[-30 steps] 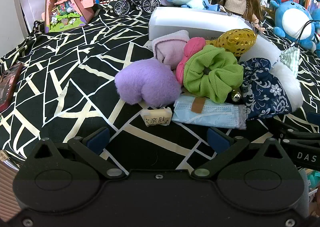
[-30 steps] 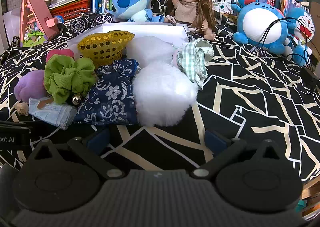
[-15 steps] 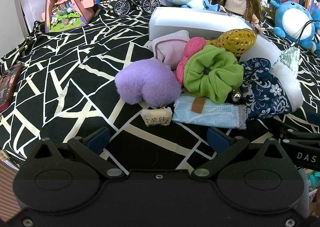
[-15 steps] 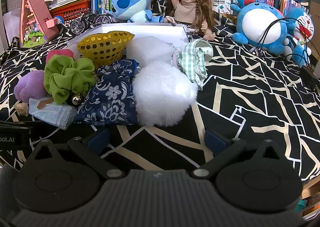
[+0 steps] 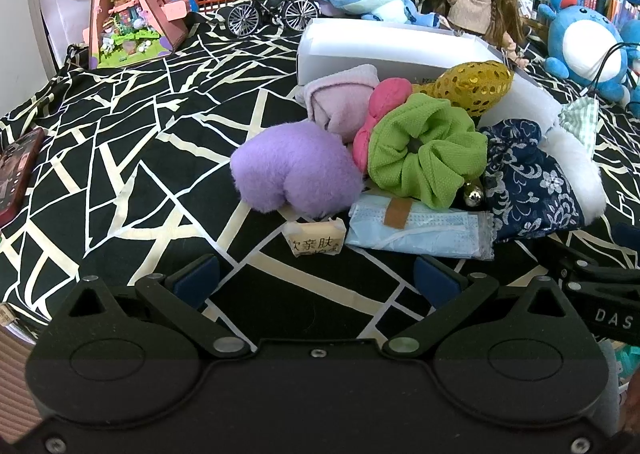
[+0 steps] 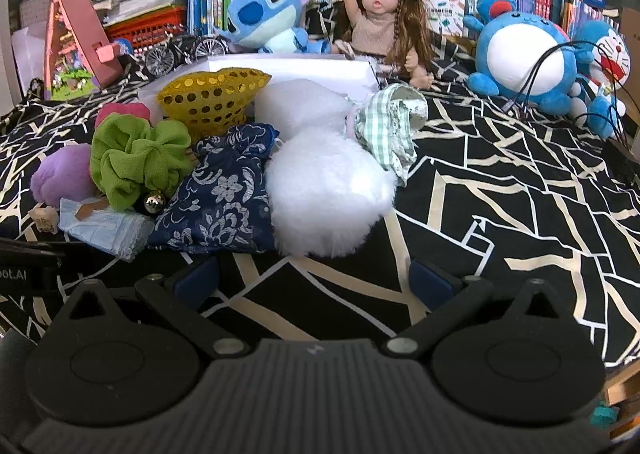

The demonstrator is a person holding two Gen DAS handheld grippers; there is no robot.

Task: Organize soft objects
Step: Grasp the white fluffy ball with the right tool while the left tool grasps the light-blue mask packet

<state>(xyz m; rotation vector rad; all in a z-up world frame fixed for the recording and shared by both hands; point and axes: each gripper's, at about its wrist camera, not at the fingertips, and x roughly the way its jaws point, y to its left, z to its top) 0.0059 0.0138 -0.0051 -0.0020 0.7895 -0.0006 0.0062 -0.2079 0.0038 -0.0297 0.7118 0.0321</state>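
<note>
We find both tools idle and empty. Our left gripper stands with its jaws wide apart over bare cloth, the pile just ahead of it. Our right gripper is likewise spread wide, holding nothing.

The soft items lie heaped against the near wall of the white box, which sits beyond them from both tools. We judge they were gathered there to shorten the transfer into it.

Ahead of the left tool and nearest to it lies the mask, flat, its long axis crosswise to the fingers. Behind it sit the purple puff and the green scrunchie, whose opening faces the tool.

Ahead of the right tool, the white puff is closest, touching the blue pouch on its left. The pouch's long axis runs away from the tool, leaning right toward the box.

Sorting has not begun, in our judgement.
</note>
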